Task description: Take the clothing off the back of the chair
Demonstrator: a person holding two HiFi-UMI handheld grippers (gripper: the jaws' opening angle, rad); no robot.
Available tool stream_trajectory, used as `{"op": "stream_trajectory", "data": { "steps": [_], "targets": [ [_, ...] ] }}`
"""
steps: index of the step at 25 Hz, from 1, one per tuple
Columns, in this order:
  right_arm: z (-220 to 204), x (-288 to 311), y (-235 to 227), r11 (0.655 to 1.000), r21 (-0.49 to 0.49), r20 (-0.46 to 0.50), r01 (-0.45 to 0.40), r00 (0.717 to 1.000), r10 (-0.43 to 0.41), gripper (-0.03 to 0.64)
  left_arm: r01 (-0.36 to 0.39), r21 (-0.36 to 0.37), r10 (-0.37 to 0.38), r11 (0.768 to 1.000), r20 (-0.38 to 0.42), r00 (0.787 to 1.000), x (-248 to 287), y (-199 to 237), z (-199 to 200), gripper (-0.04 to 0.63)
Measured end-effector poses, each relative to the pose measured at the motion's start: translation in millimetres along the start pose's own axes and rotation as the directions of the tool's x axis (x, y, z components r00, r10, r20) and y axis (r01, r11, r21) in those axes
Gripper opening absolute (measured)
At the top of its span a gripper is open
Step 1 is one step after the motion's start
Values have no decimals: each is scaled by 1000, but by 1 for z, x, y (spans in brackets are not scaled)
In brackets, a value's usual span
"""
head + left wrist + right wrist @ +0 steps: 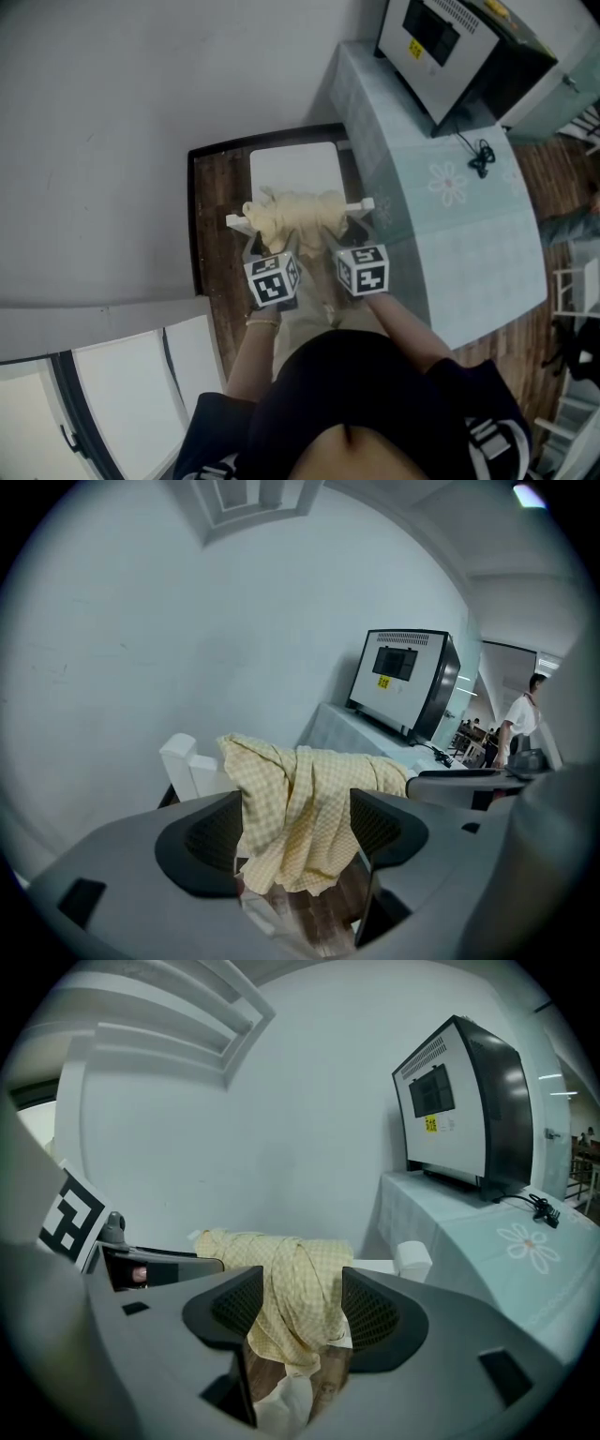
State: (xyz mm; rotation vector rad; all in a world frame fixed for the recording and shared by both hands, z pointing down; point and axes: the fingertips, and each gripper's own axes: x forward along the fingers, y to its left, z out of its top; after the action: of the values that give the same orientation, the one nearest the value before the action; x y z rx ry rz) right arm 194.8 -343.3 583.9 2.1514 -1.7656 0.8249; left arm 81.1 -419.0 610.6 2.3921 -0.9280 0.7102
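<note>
Facing white wall (141,112), left gripper (295,832) and right gripper (298,1305) tilt down at clothing (291,217), fingers (211,841) wide.

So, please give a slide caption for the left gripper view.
Open left tongs frame a yellow checked cloth draped over a white chair back.

The head view looks steeply down from above onto the chair (295,169), with the left gripper (267,251) and right gripper (339,246) just below it. Each gripper view looks ahead along its own jaws, close to the chair's back. All three views share the cloth (292,217) and the table (469,234).
</note>
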Motion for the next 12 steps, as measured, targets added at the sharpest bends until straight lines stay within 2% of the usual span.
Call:
{"op": "stream_trajectory", "data": {
  "steps": [12],
  "targets": [
    [-8, 25, -4, 999, 0, -45, 36, 998, -36, 255, 30, 9, -29, 1000, -61, 998, 26, -1, -4, 341]
  ]
}}
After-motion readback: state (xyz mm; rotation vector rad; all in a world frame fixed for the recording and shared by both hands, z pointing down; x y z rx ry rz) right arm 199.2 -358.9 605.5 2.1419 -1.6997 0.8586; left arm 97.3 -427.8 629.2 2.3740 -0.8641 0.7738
